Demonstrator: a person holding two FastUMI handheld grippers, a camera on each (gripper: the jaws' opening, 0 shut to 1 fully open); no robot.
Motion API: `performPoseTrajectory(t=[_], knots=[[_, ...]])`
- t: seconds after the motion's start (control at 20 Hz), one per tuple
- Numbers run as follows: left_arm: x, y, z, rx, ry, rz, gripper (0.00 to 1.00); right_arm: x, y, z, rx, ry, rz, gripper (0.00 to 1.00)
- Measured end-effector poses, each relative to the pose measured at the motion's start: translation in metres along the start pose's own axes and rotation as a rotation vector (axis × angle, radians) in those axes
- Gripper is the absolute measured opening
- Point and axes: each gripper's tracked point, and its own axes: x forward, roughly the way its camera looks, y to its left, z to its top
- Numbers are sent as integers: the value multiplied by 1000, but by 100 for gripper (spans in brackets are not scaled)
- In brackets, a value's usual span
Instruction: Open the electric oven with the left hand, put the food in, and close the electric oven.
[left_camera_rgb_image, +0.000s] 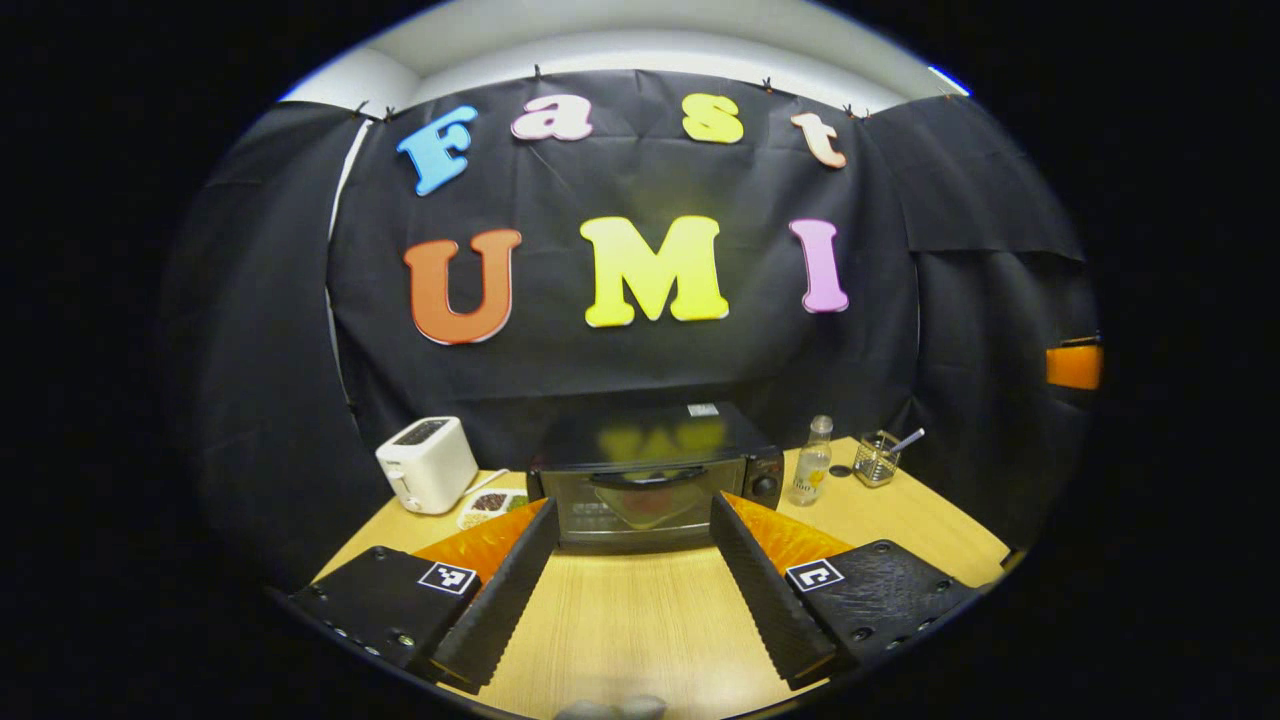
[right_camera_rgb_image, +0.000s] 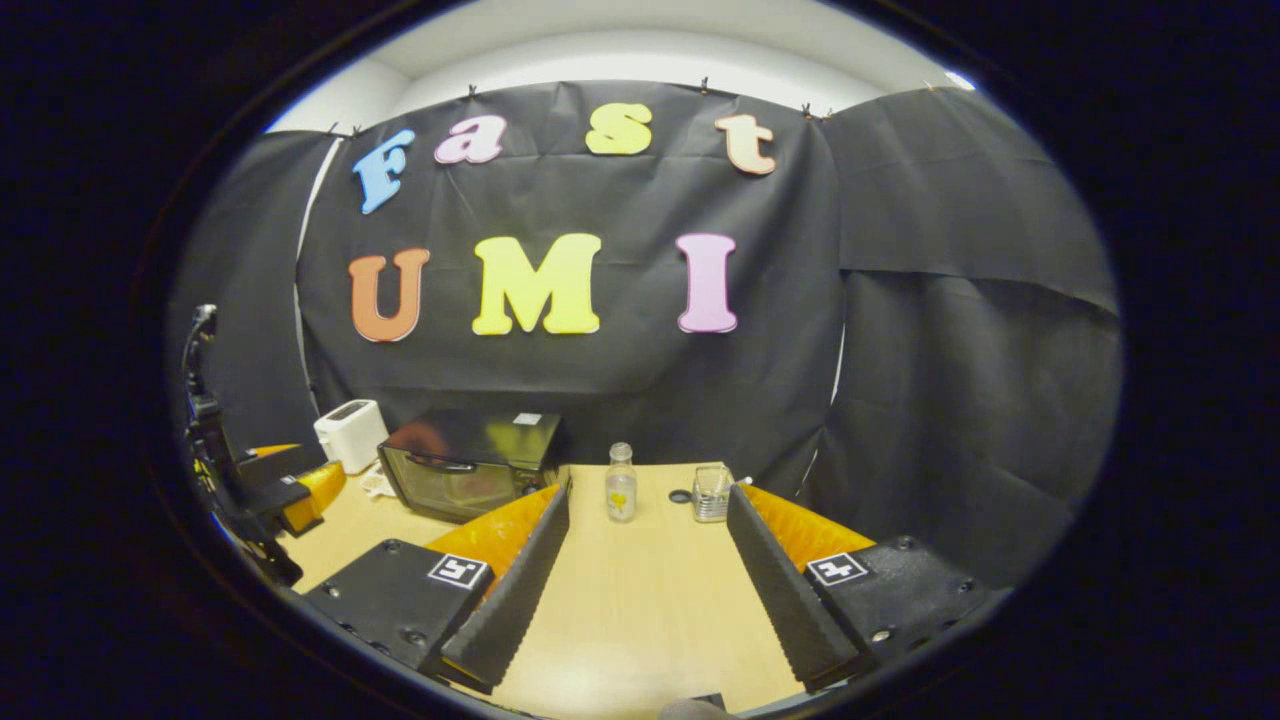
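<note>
A black electric oven (left_camera_rgb_image: 655, 480) stands at the back of the wooden table, its glass door closed and its dark handle across the top of the door. My left gripper (left_camera_rgb_image: 632, 520) hovers open in front of it, fingers wide apart and pointing at the door, with nothing between them. A white plate of food (left_camera_rgb_image: 490, 506) lies between the oven and the toaster. In the right gripper view the oven (right_camera_rgb_image: 470, 462) sits to the left, and my right gripper (right_camera_rgb_image: 648, 505) is open over bare table. The left gripper (right_camera_rgb_image: 290, 485) appears at the far left of that view.
A white toaster (left_camera_rgb_image: 427, 463) stands left of the oven. To the oven's right are a small clear bottle (left_camera_rgb_image: 812, 461), a dark bottle cap (left_camera_rgb_image: 840, 470) and a wire holder with a utensil (left_camera_rgb_image: 880, 457). Bare wooden tabletop (left_camera_rgb_image: 640, 610) stretches in front.
</note>
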Motion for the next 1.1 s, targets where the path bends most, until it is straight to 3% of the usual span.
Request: performPoseTrajectory(t=[0.25, 0.45, 0.5, 0.75, 0.8, 0.85, 1.1], knots=[[-89, -3, 55, -32, -88, 82, 96, -44, -41, 22, 1, -77, 50, 96], [-142, -23, 77, 0, -139, 122, 96, -70, -64, 34, -20, -143, 76, 100], [-151, -32, 78, -8, -140, 115, 96, -74, -67, 34, -29, -143, 78, 96], [-161, -44, 104, 5, -180, 67, 96, -94, -72, 41, 4, -181, 58, 96], [-161, -43, 106, -1, -181, 61, 100, -97, -69, 41, 9, -186, 65, 96], [-159, -43, 111, -2, -193, 54, 96, -96, -69, 43, 6, -192, 63, 96], [-152, -39, 111, 15, -190, 41, 96, -92, -68, 44, 26, -190, 35, 96]])
